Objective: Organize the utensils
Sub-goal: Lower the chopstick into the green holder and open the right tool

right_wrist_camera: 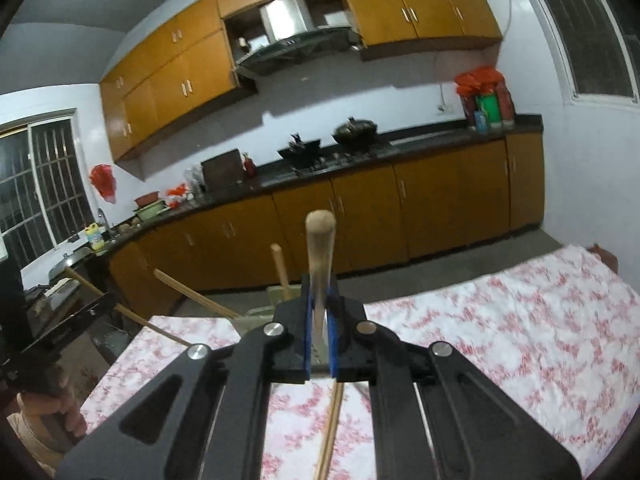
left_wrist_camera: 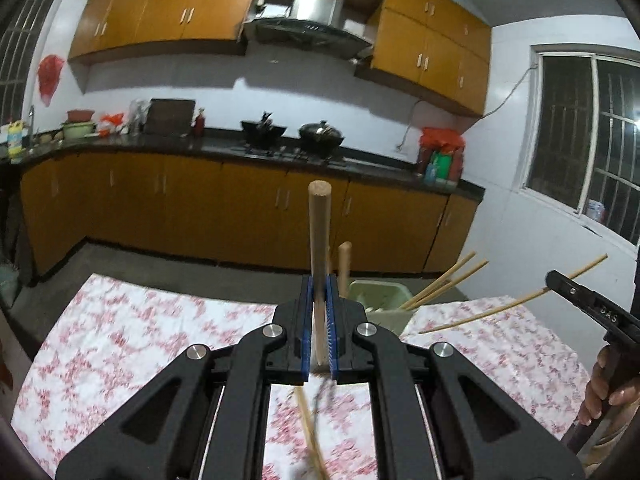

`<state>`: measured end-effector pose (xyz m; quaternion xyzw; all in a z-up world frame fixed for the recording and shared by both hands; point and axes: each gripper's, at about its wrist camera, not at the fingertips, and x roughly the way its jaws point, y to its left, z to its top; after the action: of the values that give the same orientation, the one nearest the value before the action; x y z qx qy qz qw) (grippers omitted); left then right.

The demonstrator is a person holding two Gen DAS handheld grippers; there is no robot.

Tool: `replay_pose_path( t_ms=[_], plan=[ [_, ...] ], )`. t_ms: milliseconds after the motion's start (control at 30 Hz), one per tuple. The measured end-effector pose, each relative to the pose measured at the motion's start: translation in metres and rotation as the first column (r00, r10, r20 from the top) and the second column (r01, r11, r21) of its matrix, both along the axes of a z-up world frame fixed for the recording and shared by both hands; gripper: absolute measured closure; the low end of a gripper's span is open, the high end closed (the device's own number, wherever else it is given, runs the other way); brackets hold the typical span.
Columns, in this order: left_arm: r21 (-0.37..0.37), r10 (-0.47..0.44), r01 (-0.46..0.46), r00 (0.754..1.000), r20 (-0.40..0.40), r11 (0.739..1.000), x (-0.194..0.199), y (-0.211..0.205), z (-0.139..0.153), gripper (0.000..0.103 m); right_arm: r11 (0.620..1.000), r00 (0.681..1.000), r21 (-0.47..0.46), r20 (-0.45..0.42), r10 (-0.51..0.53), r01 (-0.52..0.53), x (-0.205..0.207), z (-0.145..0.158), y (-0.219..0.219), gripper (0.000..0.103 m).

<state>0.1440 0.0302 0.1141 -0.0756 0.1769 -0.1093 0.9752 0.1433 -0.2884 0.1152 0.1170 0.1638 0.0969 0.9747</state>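
Observation:
My left gripper [left_wrist_camera: 320,280] is shut on a wooden-handled utensil [left_wrist_camera: 318,232] that stands upright between its blue pads, above the floral tablecloth [left_wrist_camera: 120,340]. A pale green utensil holder [left_wrist_camera: 380,300] sits just behind and to the right, with a wooden handle [left_wrist_camera: 344,264] and chopsticks [left_wrist_camera: 448,280] sticking out. My right gripper [right_wrist_camera: 320,280] is shut on another wooden-handled utensil [right_wrist_camera: 320,248], held upright. The holder [right_wrist_camera: 276,296] shows just behind it to the left. In the left wrist view the right gripper [left_wrist_camera: 592,304] shows at the right edge with a chopstick [left_wrist_camera: 500,308] by it.
A loose chopstick [left_wrist_camera: 310,432] lies on the cloth under my left gripper, and one [right_wrist_camera: 330,432] under my right. Orange kitchen cabinets [left_wrist_camera: 240,216] and a dark counter with woks [left_wrist_camera: 320,136] stand beyond the table. A barred window [left_wrist_camera: 592,140] is at right.

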Motion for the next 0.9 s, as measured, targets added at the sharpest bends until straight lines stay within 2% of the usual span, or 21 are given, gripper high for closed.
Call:
replay_pose_path(
  t_ms=[267,433,533,767,900],
  plan=[
    [-0.047,-0.032,0.034,0.999,0.034,0.998,0.002,-0.011,0.013,0.096,0.999,0.999,0.005,0.018,0.047,-0.047,0.001,0.010,0.012,0.095],
    [-0.065,-0.025,0.033,0.992,0.125,0.997,0.006,-0.016,0.038,0.096,0.998,0.994,-0.004,0.082,0.070,-0.070,0.007,0.036,0.025,0.095],
    [-0.056,-0.014,0.025,0.984,0.180,0.998,0.011,-0.026,0.049,0.096,0.996,0.993,-0.034,0.092,0.079,-0.077,0.017,0.047,0.035,0.095],
    [-0.075,0.038,-0.022,0.976,0.213,0.997,0.034,-0.034,0.045,0.096,0.994,0.995,-0.100,0.075,0.062,-0.054,0.055,0.050,0.059,0.095],
    [-0.067,0.042,-0.030,0.981,0.189,0.997,0.046,-0.036,0.036,0.096,0.997,0.994,-0.071,0.104,0.045,-0.037,0.067,0.056,0.059,0.095]
  ],
)
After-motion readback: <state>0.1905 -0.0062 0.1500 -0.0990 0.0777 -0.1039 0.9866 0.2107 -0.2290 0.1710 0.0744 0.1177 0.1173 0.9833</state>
